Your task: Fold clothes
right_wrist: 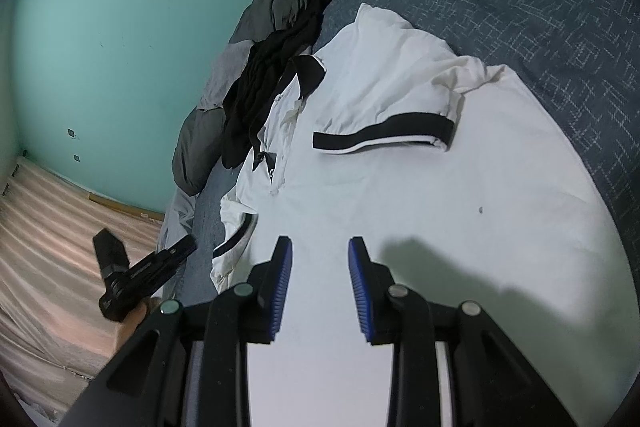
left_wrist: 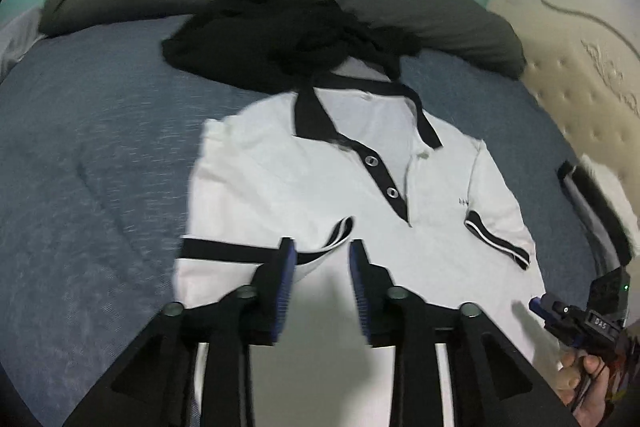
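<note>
Blue woven bedspread [left_wrist: 100, 155]; smooth white polo shirt [left_wrist: 320, 171] flat; left tongs [left_wrist: 322, 247], right tongs [right_wrist: 320, 247] parted, empty.

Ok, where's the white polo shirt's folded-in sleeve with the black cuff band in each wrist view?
Left wrist: folded-in sleeve with black cuff band, lower left, just beyond the left claw.
Right wrist: upper centre-right, lying across the shirt body.
Shared landmark: black collar.

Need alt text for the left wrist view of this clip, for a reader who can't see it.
A white polo shirt with black collar and trim lies face up on a blue bedspread, one sleeve folded across its front. The left gripper hangs over that sleeve, jaws open and empty. A black garment lies heaped beyond the collar.
</note>
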`<action>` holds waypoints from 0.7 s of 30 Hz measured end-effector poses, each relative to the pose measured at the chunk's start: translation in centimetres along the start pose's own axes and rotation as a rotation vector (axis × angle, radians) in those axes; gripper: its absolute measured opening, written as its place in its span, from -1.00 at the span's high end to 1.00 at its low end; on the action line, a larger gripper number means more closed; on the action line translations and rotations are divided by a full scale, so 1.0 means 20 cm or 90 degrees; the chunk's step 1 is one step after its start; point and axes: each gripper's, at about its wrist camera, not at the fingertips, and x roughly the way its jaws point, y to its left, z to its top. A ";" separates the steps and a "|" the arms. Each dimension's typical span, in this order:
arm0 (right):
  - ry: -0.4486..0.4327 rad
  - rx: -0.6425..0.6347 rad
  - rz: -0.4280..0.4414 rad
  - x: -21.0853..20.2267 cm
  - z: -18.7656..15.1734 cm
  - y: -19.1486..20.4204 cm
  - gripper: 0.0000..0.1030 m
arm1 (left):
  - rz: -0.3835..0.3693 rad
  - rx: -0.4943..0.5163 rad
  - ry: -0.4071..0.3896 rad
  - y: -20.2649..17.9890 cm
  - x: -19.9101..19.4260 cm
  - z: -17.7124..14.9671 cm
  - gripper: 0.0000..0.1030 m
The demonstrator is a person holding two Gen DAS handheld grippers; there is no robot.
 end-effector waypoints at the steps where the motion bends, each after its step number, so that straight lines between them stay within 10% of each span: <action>1: 0.000 0.000 0.001 0.00 0.00 0.00 0.43 | 0.010 -0.004 -0.003 0.04 -0.02 -0.01 0.30; 16: 0.003 0.003 -0.001 0.02 -0.01 -0.01 0.43 | 0.084 -0.153 -0.012 0.53 0.15 -0.02 0.31; 21: 0.004 0.008 0.000 0.02 -0.01 -0.02 0.43 | -0.001 -0.182 -0.017 0.56 0.17 -0.03 0.32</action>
